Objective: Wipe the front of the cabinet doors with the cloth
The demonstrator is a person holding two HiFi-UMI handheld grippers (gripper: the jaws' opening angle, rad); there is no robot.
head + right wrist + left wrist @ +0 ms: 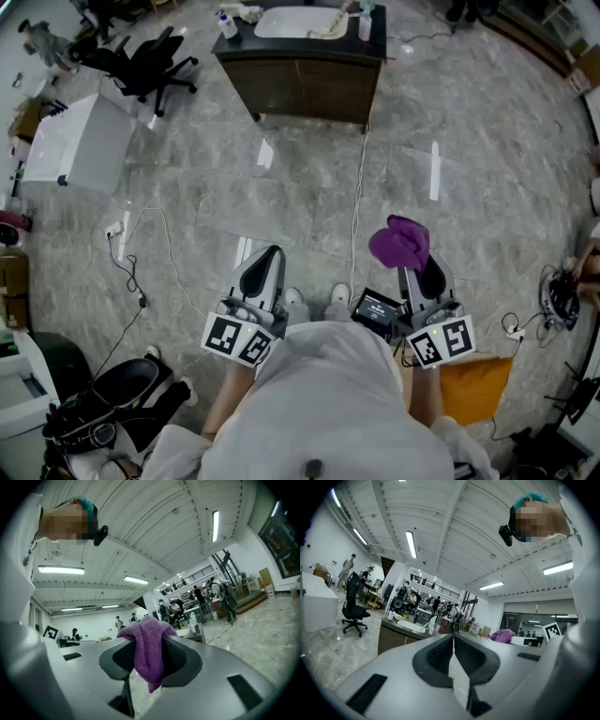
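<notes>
Seen from the person, the left gripper (pixel 270 255) sits at 11 o'clock, jaws pressed together on nothing. At 1 o'clock the right gripper (pixel 415 267) is clamped on the purple cloth (pixel 400 242), which bunches over its tips. Beyond lies open marble floor (pixel 281 187), crossed by a white cable (pixel 357 202). The cabinet (pixel 305 94) stands well apart at 12 o'clock, its doors facing this way. An office chair (pixel 145 61) is at 11 o'clock.

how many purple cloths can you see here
1. The purple cloth is clamped in the right claw, bunched over its tips. The left claw is shut with nothing in it. Others could lie out of sight behind the cabinet.
</notes>
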